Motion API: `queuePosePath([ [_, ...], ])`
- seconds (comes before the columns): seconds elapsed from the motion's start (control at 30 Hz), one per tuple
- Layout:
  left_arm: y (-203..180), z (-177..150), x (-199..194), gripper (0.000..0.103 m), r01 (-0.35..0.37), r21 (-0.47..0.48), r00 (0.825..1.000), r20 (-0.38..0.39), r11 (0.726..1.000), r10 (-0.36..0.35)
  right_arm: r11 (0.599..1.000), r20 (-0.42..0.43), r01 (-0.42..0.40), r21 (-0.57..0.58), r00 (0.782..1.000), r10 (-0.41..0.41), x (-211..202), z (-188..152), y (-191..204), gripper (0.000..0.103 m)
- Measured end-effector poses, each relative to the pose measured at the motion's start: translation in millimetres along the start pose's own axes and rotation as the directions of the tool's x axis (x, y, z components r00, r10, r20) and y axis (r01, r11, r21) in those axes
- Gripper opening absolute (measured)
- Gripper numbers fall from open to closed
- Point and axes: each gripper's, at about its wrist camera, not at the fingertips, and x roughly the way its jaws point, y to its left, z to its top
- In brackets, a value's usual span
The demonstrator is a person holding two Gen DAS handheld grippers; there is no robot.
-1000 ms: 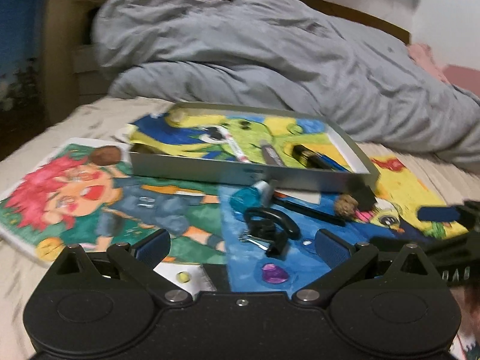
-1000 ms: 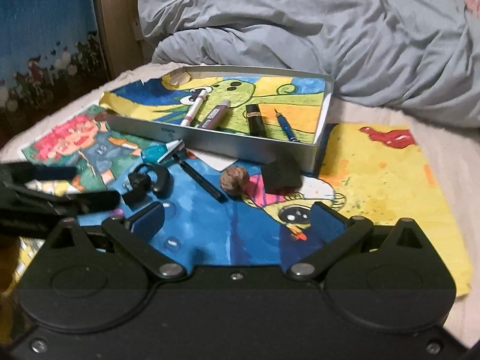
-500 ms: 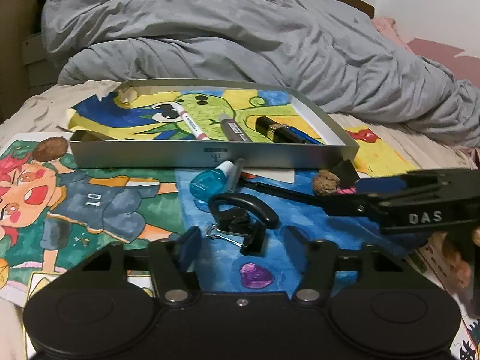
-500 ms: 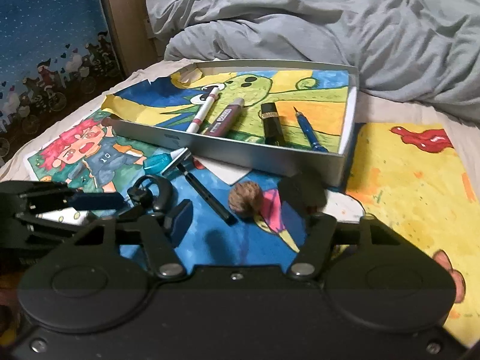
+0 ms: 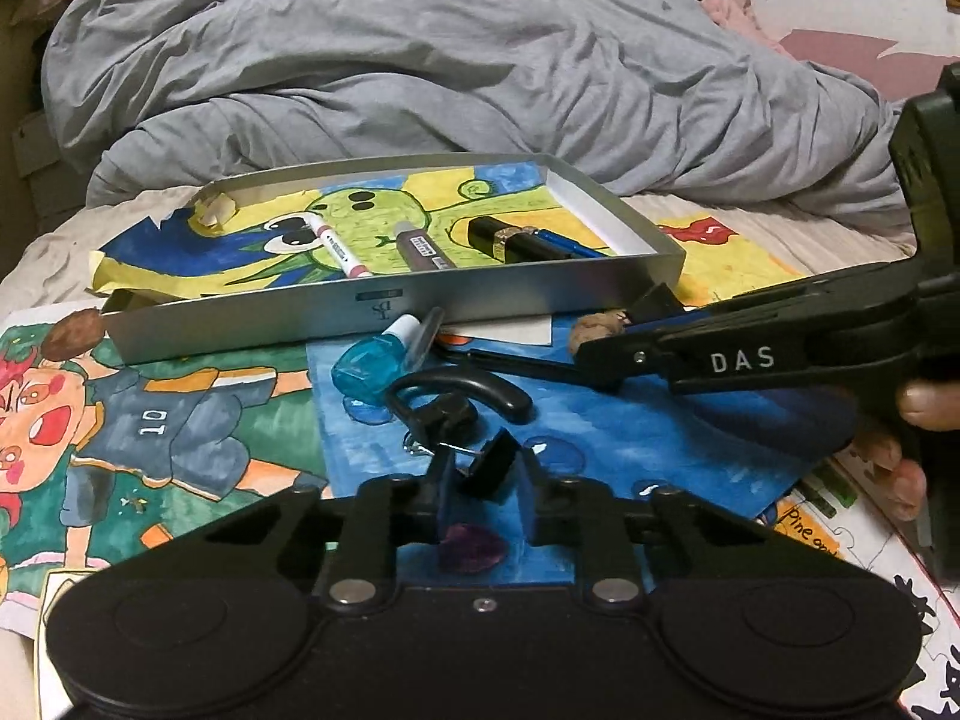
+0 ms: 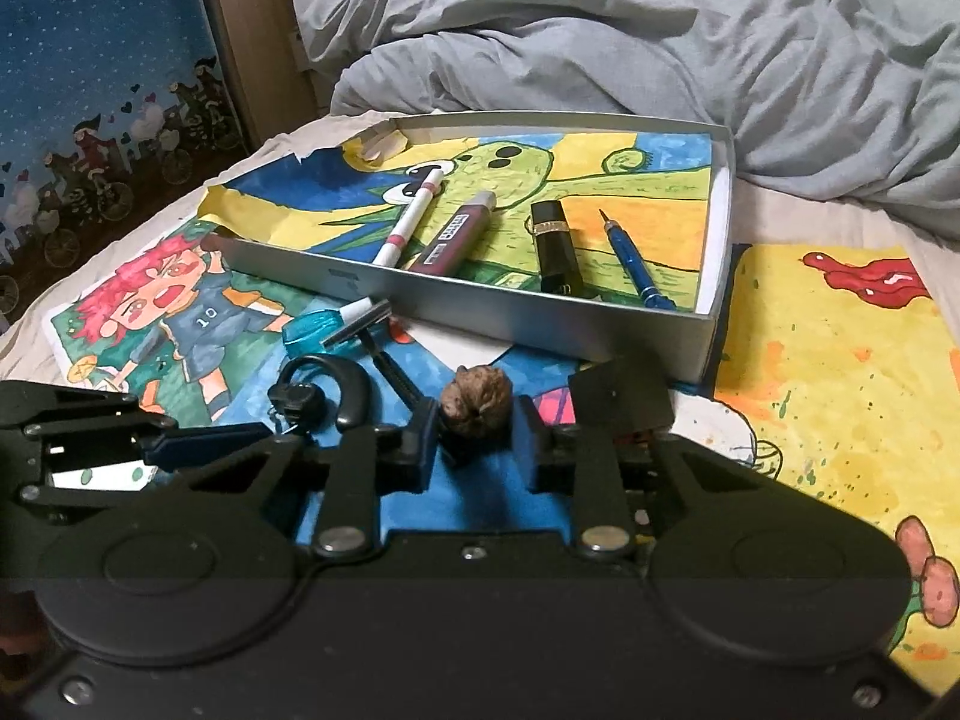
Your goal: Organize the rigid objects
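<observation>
Drawings (image 6: 840, 372) and duvet (image 5: 420, 72) on bed (image 6: 828, 222)

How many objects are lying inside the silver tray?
4, side by side on the drawing that lines the silver tray: a white marker, a maroon tube, a black lipstick and a blue pen. The near wall may hide something small.

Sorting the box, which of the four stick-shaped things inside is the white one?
The marker, leftmost in the box; the others are maroon, black and blue.

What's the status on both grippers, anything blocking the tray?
Left gripper just closed onto binder clip; right gripper just closed onto walnut. Both resting on the drawings, tray ahead. Black earpiece crowds the clip; black block beside walnut.
</observation>
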Motion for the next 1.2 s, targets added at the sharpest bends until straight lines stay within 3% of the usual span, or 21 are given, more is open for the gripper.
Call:
queuePosePath([
  [0.77,-15,0,-16,0.01,-0.066,-0.025,0.997,0.036,0.997,0.067,0.999,0.049,-0.018,-0.039,0.999,0.02,-31,2,7,0.019],
  [0.97,-17,6,-28,0.01,-0.092,-0.04,0.991,0.092,0.995,0.095,1.0,0.136,-0.007,-0.027,0.991,0.011,-46,12,6,0.019],
  [1.2,-15,41,-28,0.01,-0.117,-0.045,0.972,0.2,0.992,0.124,0.998,0.255,0.061,0.0,0.965,-0.059,-53,24,-5,0.019],
])
